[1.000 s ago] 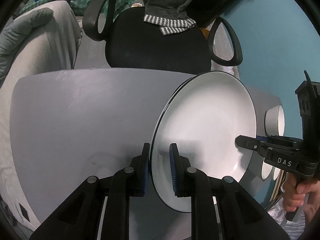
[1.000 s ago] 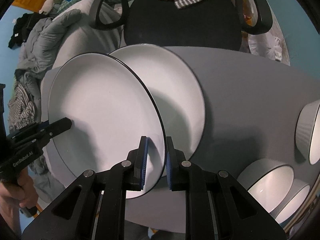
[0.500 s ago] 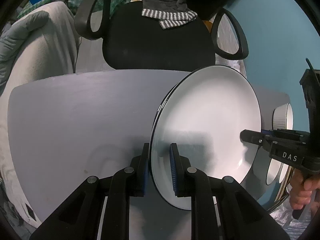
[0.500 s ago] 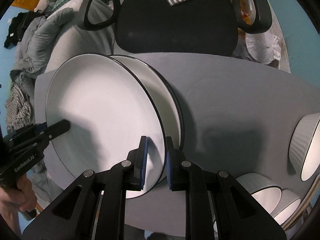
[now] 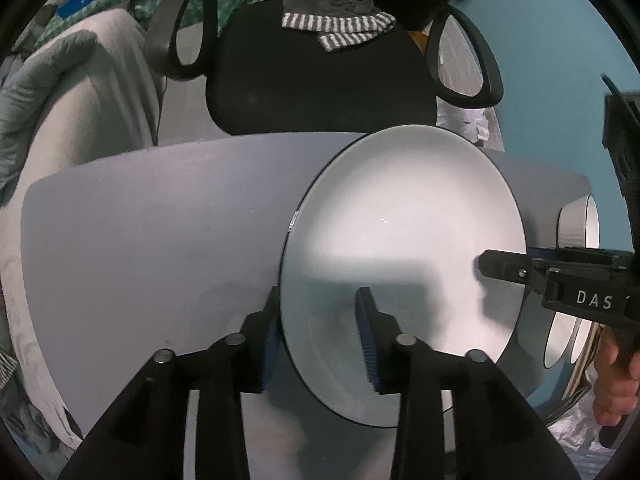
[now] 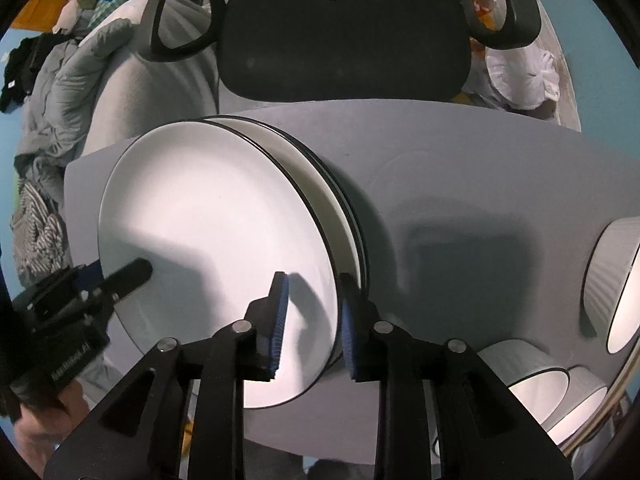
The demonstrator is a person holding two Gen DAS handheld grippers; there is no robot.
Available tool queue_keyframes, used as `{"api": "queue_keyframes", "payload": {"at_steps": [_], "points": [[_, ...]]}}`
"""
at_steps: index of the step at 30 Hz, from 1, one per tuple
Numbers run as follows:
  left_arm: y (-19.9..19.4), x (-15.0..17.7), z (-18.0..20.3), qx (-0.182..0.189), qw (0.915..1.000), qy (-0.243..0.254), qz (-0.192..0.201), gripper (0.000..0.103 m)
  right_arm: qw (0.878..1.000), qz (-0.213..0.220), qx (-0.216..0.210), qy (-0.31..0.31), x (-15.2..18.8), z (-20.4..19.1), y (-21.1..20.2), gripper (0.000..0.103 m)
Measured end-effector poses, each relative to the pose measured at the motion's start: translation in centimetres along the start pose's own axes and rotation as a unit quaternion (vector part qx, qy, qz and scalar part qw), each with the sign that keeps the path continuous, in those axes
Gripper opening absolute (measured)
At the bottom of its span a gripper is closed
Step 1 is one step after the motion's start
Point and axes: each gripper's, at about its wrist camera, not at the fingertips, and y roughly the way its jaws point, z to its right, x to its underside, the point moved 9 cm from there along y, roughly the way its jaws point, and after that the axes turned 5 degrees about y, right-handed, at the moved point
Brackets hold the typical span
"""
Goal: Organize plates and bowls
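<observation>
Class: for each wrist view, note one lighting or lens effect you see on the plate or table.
Left wrist view: a shadow band crosses the top plate. Right wrist view: a boxy shadow falls on the grey table, whose far edge fisheye distortion bows.

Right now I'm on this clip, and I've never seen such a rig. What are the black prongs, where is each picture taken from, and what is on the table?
There is no robot here. A person holds a gripper in each hand, and each one carries a camera looking along its two black fingers. One picture looks out from the left gripper, the other from the right gripper. Each view also shows the other gripper at its edge. The two grippers straddle opposite rims of one white plate, which seems to rest on a stack of similar plates on the grey table. The jaws of both stand wider than the rim, so they appear open, not clamped. Grey bowls sit on the table to the right, and an office chair stands behind it.
</observation>
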Motion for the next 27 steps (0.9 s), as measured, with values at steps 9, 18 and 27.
{"api": "queue_keyframes", "payload": {"at_steps": [9, 18, 27], "points": [[-0.6, -0.1, 0.2, 0.004, 0.9999, -0.009, 0.013, 0.051, 1.0, -0.004, 0.004, 0.014, 0.1, -0.5, -0.7, 0.047], [-2.2, 0.1, 0.3, 0.014, 0.9994, -0.017, 0.026, 0.052, 0.998, 0.049, 0.05, -0.001, 0.0, -0.9, -3.0, 0.06], [-7.0, 0.1, 1.0, 0.0, 0.9968, 0.007, 0.079, 0.07, 0.991, 0.117, 0.063, 0.0, 0.0, -1.6, -7.3, 0.07]]}}
